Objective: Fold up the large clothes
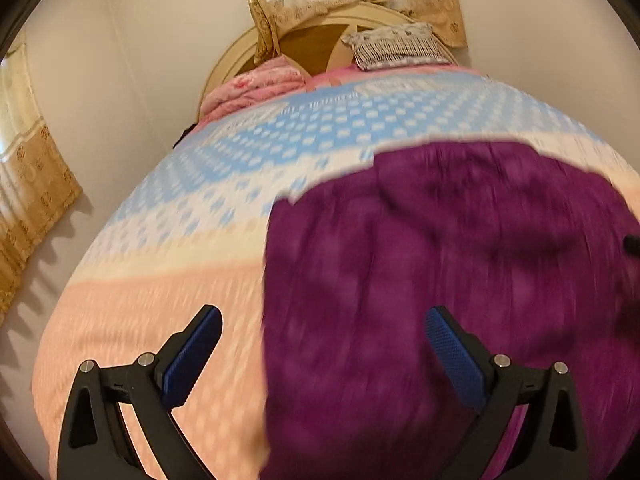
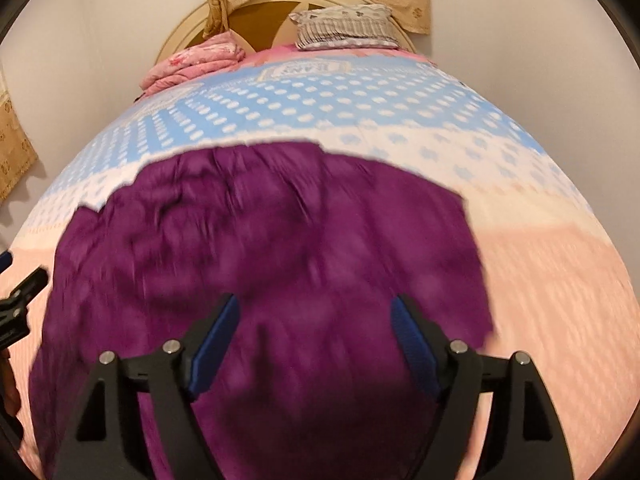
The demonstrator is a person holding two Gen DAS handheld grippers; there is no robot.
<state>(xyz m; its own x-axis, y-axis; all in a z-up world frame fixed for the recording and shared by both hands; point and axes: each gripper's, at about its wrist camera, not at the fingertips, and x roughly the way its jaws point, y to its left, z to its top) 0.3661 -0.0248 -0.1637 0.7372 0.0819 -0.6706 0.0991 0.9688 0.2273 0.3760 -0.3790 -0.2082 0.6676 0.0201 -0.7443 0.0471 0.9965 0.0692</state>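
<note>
Purple cloth (image 2: 272, 248), a large wrinkled garment, lay spread nearest the cameras across the foot half of a bed (image 1: 152, 304), blurred by motion. Under it stretched a wide bedspread (image 2: 560, 272), peach at the near end, cream in the middle and pale blue with white spots toward the head. Behind the bed rose a rounded cream headboard (image 1: 236, 56) against a plain wall, partly covered by a gold patterned curtain (image 1: 288, 4). More gold curtain (image 1: 36, 184) hung on the left wall. A grey striped pillow (image 2: 346, 28) rested at the head on the right, and a folded pink quilt (image 2: 188, 66) sat at the head on the left.

Over the garment's left edge hovered the left gripper (image 1: 324, 322), its blue-padded fingers (image 1: 192, 356) spread wide, holding nothing. Over the middle of the garment hovered the right gripper (image 2: 314, 312), also spread wide and holding nothing. Whether either touched the cloth could not be told.
</note>
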